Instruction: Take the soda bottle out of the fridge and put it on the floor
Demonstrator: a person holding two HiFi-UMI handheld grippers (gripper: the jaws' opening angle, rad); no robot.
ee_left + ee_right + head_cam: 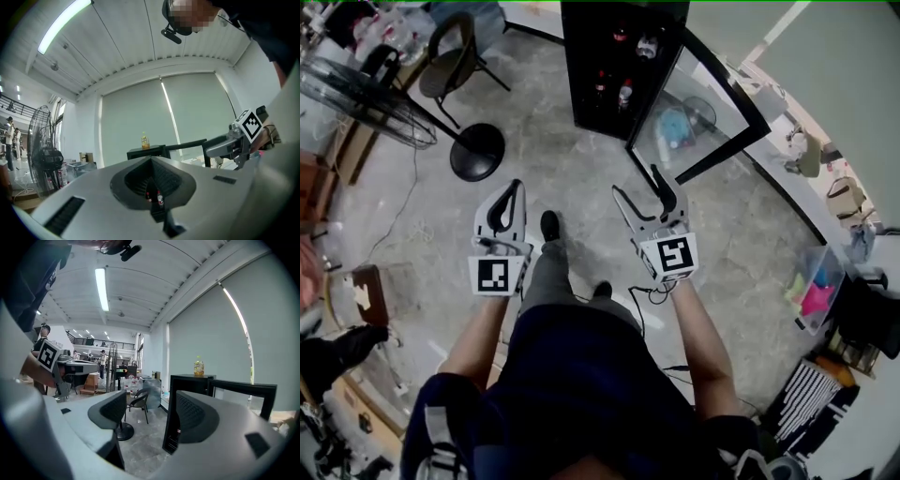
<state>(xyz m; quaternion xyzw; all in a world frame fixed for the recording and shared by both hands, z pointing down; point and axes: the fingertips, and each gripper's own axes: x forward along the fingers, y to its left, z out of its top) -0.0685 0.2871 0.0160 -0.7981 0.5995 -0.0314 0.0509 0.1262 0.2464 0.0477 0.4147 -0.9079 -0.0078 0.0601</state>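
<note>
A black fridge [614, 70] stands ahead with its glass door [698, 117] swung open to the right. Small bottles [624, 94] sit on its shelves; two red-capped ones [159, 198] show through the hollow of the left jaws. A yellow drink bottle [198, 367] stands on top of the fridge [187, 380]. My left gripper [510, 199] hangs over the floor, well short of the fridge, shut with nothing held. My right gripper [643, 192] is level with it, open and empty, near the door's edge.
A pedestal fan [366, 94] with a round black base [476, 152] stands at the left, a dark chair [450, 52] behind it. A clear bin [816, 286] of coloured items sits at the right. The person's shoes [549, 225] are between the grippers on the grey floor.
</note>
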